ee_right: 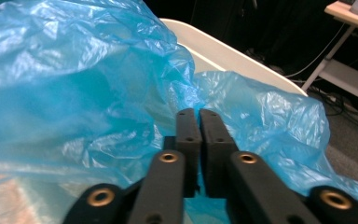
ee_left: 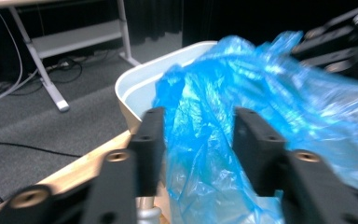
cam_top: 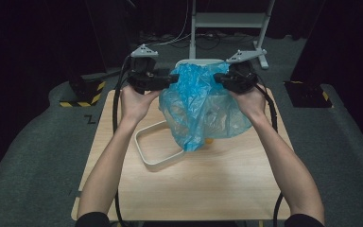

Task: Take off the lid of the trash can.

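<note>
**Blue bag held up between two claws over the white bin**

The right gripper (ee_right: 199, 116) has its jaws pressed together, and in its own view the blue plastic bag (ee_right: 74, 88) bunches around and under them; I judge it is clenched on a fold of film, with the pinch point itself hidden by the jaws. The left gripper (ee_left: 198, 126) is different: in its view the jaws stand apart with a twist of bag (ee_left: 205, 140) running up between them, so it is released, straddling the film without pinching it.

From above, the left gripper (cam_top: 157, 82) and right gripper (cam_top: 226, 79) face each other across the top of the bag (cam_top: 198, 104), which hangs raised above the desk (cam_top: 217, 184) toward its far edge, its lower tip drooping near the middle. The bag's long axis runs down from the claws toward the person. Behind it stands a white bin (cam_top: 199, 62) at the far edge (its rim peeks over the film), and a white rectangular frame (cam_top: 157, 153), seemingly the bin's lid ring, lies flat on the desk, left of the bag's tip.

The coming move looks to turn on the bag's mouth lying just in front of the bin's opening, both hands about equally near.

The left gripper view shows the bin's rim (ee_left: 135, 81) and hollow inside close beside the bag; the high view alone shows the frame and the bag's full drape.
</note>
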`<state>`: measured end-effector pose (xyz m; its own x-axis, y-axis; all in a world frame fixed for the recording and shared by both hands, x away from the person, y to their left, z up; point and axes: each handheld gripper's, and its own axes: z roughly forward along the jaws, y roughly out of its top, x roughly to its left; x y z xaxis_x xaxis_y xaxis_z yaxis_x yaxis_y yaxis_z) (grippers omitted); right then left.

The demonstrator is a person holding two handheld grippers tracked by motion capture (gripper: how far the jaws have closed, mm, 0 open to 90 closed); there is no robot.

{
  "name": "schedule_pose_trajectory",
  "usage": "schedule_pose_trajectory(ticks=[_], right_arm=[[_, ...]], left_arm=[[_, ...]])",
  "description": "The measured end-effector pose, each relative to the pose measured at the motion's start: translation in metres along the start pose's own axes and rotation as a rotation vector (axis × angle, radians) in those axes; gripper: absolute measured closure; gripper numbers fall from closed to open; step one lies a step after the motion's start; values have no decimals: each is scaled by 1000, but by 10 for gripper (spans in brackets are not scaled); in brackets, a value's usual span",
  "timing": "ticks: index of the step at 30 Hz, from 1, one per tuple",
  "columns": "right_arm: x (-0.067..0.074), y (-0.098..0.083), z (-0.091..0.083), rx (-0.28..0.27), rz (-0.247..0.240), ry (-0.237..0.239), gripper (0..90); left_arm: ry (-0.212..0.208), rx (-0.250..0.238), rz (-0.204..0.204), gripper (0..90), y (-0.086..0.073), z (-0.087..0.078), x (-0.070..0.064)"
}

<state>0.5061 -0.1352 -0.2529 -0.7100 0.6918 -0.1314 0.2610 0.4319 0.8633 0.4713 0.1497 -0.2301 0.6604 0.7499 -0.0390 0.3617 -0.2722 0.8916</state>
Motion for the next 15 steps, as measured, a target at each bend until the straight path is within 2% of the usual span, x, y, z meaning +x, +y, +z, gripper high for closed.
schedule_pose_trajectory(ticks=[3, 5, 7, 11, 15], right_arm=[[2, 1, -7, -18, 4, 9, 714], [2, 2, -14, -33, -13, -7, 665], [1, 2, -25, -62, -12, -18, 637], [-8, 1, -44, -107, 22, -32, 608], [-18, -5, -55, -96, 46, -51, 595]], left_arm=[[-1, 15, -8, 798, -5, 9, 5], [-1, 20, -13, 875, -7, 12, 9], [7, 23, -12, 897, -8, 13, 11], [40, 28, -2, 900, -9, 15, 16], [60, 29, -14, 900, -10, 18, 23]])
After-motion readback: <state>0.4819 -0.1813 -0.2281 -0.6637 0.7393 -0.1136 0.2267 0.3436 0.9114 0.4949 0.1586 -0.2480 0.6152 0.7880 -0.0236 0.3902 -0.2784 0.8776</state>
